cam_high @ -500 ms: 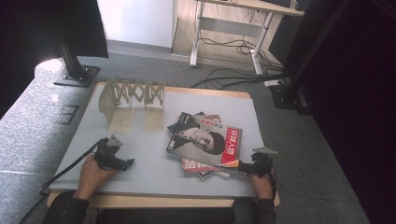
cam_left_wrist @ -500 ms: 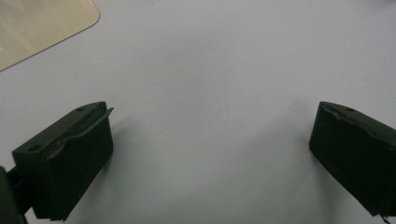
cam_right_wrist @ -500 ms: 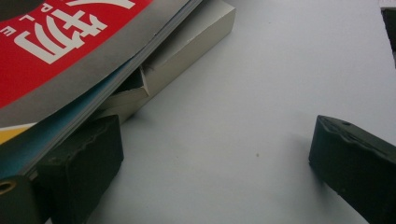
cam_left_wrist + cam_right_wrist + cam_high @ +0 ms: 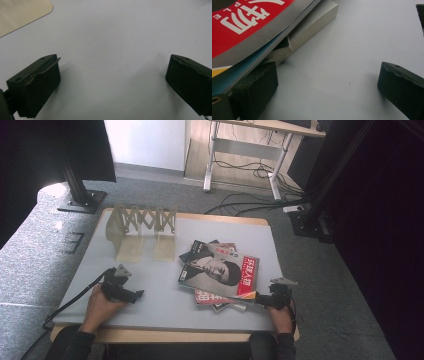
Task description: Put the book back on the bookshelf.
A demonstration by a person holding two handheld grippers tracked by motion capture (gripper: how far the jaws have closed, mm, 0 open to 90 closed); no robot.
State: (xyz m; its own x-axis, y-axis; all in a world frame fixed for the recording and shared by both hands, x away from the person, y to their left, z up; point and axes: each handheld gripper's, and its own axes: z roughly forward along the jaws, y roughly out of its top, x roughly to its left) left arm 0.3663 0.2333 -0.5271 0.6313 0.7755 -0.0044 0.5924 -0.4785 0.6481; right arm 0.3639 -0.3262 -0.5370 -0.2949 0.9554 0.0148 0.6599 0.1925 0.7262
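Hands come in from the near edge of the table, one on each gripper. The left hand rests on the grey top with the left gripper pointing level toward the middle; its jaws stand wide apart over bare surface with nothing between them, as the left gripper view shows. The right hand lies at the near right corner, and the right gripper points leftward at the near right corner of the magazine pile. Its jaws are also spread wide and grip nothing; in the right gripper view one jaw sits under the overhanging corner of the top magazine, the other well clear on the bare table.

Counted: two grippers, one pile of magazines, how many in it I cannot tell. Farther back stands one beige accordion-style rack, well apart from the pile.
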